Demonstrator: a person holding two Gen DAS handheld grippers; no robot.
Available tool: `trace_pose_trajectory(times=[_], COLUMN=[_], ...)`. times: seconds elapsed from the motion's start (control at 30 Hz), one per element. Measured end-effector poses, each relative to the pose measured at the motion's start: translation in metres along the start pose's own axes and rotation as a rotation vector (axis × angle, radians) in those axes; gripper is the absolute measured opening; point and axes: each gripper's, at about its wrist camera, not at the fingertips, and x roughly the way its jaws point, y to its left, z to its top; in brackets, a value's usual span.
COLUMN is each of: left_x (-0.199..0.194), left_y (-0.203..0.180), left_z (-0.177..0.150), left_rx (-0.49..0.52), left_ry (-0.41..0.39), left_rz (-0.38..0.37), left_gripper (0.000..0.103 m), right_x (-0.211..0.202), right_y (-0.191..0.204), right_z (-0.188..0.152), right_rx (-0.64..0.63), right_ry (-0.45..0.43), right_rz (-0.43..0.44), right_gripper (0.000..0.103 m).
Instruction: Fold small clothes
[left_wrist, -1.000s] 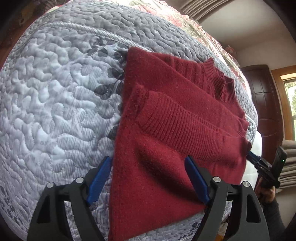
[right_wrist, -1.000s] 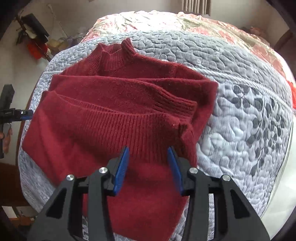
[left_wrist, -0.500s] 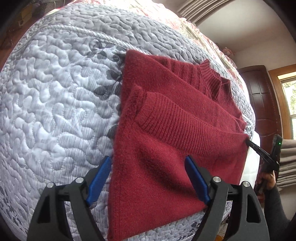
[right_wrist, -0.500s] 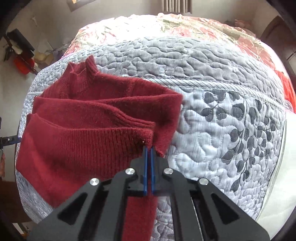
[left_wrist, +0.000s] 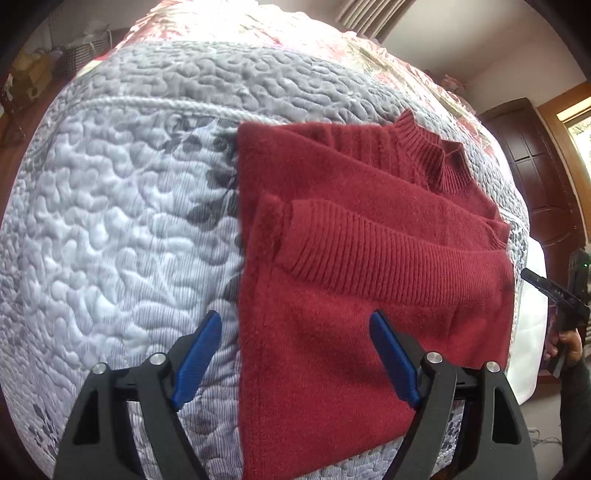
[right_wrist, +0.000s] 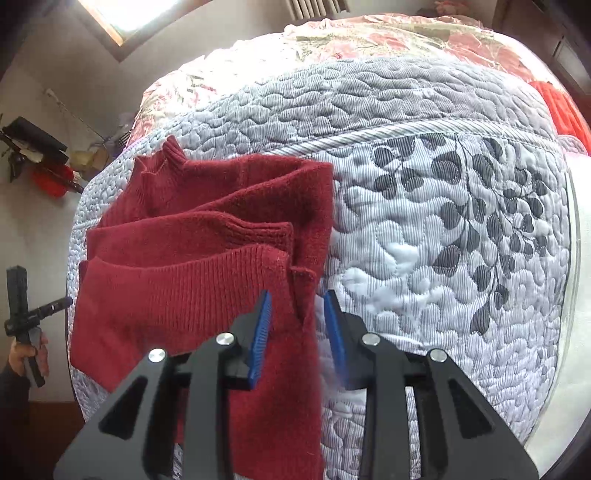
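Observation:
A dark red knit sweater (left_wrist: 369, 295) lies on the grey quilted bedspread (left_wrist: 122, 221), sleeves folded across its body and collar at the far end. My left gripper (left_wrist: 293, 328) hovers open over the near hem, with the sweater's left edge between its blue pads. In the right wrist view the sweater (right_wrist: 192, 280) fills the left half. My right gripper (right_wrist: 297, 314) stands open at the sweater's right edge, where a raised fold of fabric sits between the pads. Each wrist view shows the other gripper at its edge, held by a hand (right_wrist: 26, 354).
The bedspread (right_wrist: 443, 240) carries a dark leaf print beside the sweater. A floral quilt (right_wrist: 388, 37) covers the bed's far end, with an orange-red cloth (right_wrist: 565, 110) at its right. A dark wooden door (left_wrist: 535, 177) stands beyond the bed. Clutter (right_wrist: 48, 173) sits by the wall.
My right gripper slid to the sweater's right edge and shut half a second ago; now its jaws are apart again. The left gripper stayed open and pulled back a little.

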Motion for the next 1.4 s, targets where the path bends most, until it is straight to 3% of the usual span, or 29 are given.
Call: trace_pose_trajectory(times=[0.13, 0.23, 0.27, 0.3, 0.33, 0.37, 0.4, 0.5, 0.53, 0.57, 0.6, 0.67, 0.73, 0.8, 0.9, 1.13, 1.17, 1.4], left_x=[0.032, 0.038, 0.037, 0.034, 0.033, 0.033, 0.032, 0.031, 0.03, 0.03, 0.029, 0.024, 0.023, 0.017, 0.011, 0.023, 0.021, -0.027], left_y=[0.001, -0.001, -0.004, -0.007, -0.012, -0.015, -0.016, -0.019, -0.018, -0.016, -0.012, -0.008, -0.008, -0.011, -0.013, -0.004, -0.002, -0.016], left_z=[0.009, 0.009, 0.009, 0.008, 0.009, 0.009, 0.009, 0.009, 0.009, 0.01, 0.012, 0.012, 0.013, 0.013, 0.01, 0.009, 0.01, 0.005], left_rx=[-0.007, 0.008, 0.017, 0.032, 0.05, 0.063, 0.072, 0.085, 0.078, 0.066, 0.056, 0.051, 0.054, 0.07, 0.092, 0.067, 0.056, 0.094], left_ry=[0.111, 0.111, 0.098, 0.079, 0.065, 0.068, 0.063, 0.048, 0.046, 0.047, 0.041, 0.006, -0.006, -0.032, -0.052, -0.035, -0.039, -0.167], left_rz=[0.03, 0.03, 0.029, 0.042, 0.057, 0.074, 0.083, 0.087, 0.088, 0.095, 0.099, 0.087, 0.092, 0.114, 0.133, 0.146, 0.14, 0.132], left_gripper=[0.086, 0.086, 0.084, 0.07, 0.057, 0.046, 0.043, 0.042, 0.042, 0.046, 0.06, 0.062, 0.054, 0.038, 0.022, 0.017, 0.012, 0.007], right_x=[0.008, 0.013, 0.016, 0.017, 0.018, 0.018, 0.016, 0.018, 0.02, 0.023, 0.024, 0.029, 0.026, 0.02, 0.011, 0.023, 0.021, -0.019], right_y=[0.0, 0.006, 0.01, 0.013, 0.018, 0.021, 0.023, 0.026, 0.026, 0.026, 0.025, 0.029, 0.03, 0.031, 0.031, 0.028, 0.027, 0.039], right_z=[-0.015, -0.022, -0.023, -0.022, -0.022, -0.021, -0.021, -0.021, -0.019, -0.017, -0.016, -0.013, -0.012, -0.013, -0.016, -0.012, -0.013, -0.008], right_rx=[-0.024, -0.058, -0.072, -0.086, -0.099, -0.11, -0.118, -0.141, -0.133, -0.124, -0.117, -0.119, -0.116, -0.115, -0.111, -0.097, -0.096, -0.11], right_ry=[0.031, 0.045, 0.052, 0.051, 0.043, 0.037, 0.028, 0.029, 0.036, 0.038, 0.038, 0.031, 0.021, 0.007, -0.013, -0.006, -0.011, -0.095], right_rz=[-0.005, -0.013, -0.021, -0.036, -0.048, -0.063, -0.066, -0.081, -0.075, -0.07, -0.061, -0.073, -0.079, -0.08, -0.071, -0.074, -0.076, -0.07], right_gripper=[0.049, 0.051, 0.049, 0.044, 0.028, 0.019, 0.018, 0.015, 0.019, 0.023, 0.024, 0.018, 0.01, 0.01, 0.01, 0.009, 0.009, 0.008])
